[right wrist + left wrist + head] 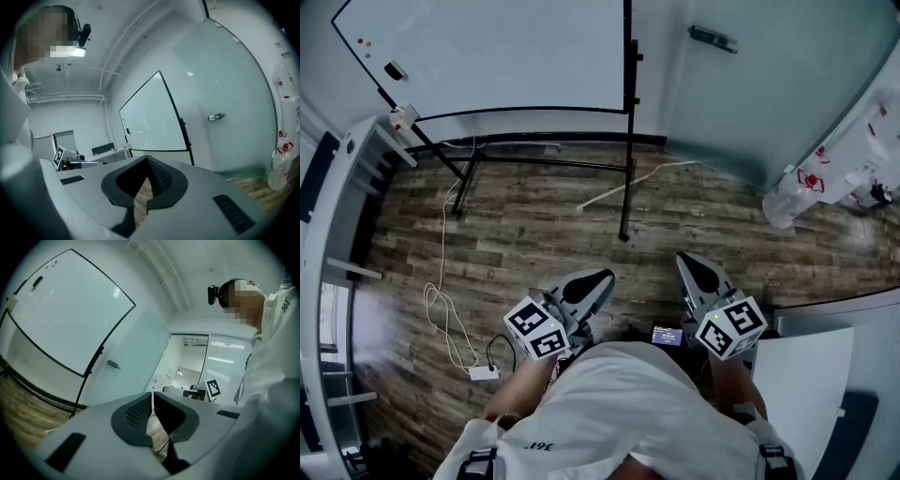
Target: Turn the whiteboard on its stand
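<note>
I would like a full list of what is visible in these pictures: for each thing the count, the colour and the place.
whiteboard: one, white with a black frame, on its black stand by the far wall
eraser: one, black, on the whiteboard's left part
door handle: one, grey, on the pale panel to the right of the whiteboard
cable: one, white, looped on the floor at left
plastic bottle: one, clear, on the floor at right
floor: one, brown wooden planks, under everything
left gripper: one, grey, low centre-left, jaws shut, empty
right gripper: one, grey, low centre-right, jaws shut, empty
shirt: one, white, bottom centre
</note>
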Action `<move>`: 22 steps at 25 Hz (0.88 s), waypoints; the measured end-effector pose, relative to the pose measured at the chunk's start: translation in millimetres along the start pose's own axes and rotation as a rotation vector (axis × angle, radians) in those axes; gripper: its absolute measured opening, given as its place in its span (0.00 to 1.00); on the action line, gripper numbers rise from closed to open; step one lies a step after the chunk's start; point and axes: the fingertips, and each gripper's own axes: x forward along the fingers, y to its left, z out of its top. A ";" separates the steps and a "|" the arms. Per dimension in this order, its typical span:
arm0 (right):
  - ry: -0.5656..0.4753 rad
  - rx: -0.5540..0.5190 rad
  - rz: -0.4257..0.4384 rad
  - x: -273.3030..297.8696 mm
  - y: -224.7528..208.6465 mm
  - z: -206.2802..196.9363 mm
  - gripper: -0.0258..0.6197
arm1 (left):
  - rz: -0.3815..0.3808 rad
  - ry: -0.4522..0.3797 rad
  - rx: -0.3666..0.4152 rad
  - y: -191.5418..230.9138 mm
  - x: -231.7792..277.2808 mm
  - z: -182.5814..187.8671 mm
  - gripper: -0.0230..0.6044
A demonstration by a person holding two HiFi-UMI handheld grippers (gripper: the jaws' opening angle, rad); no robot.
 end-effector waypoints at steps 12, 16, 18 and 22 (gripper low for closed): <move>0.004 -0.012 0.028 -22.9 -32.4 2.1 0.08 | 0.025 -0.004 0.008 -14.7 34.4 -9.4 0.07; 0.008 -0.025 0.026 -25.6 -43.7 -1.1 0.08 | 0.038 -0.010 0.011 -14.3 43.3 -8.6 0.07; 0.025 -0.045 0.038 -24.9 -44.4 -4.4 0.08 | 0.049 -0.012 0.007 -14.9 44.3 -9.7 0.07; 0.045 -0.059 0.060 -18.7 -46.9 -9.3 0.08 | 0.069 -0.015 -0.002 -11.8 44.6 -12.3 0.07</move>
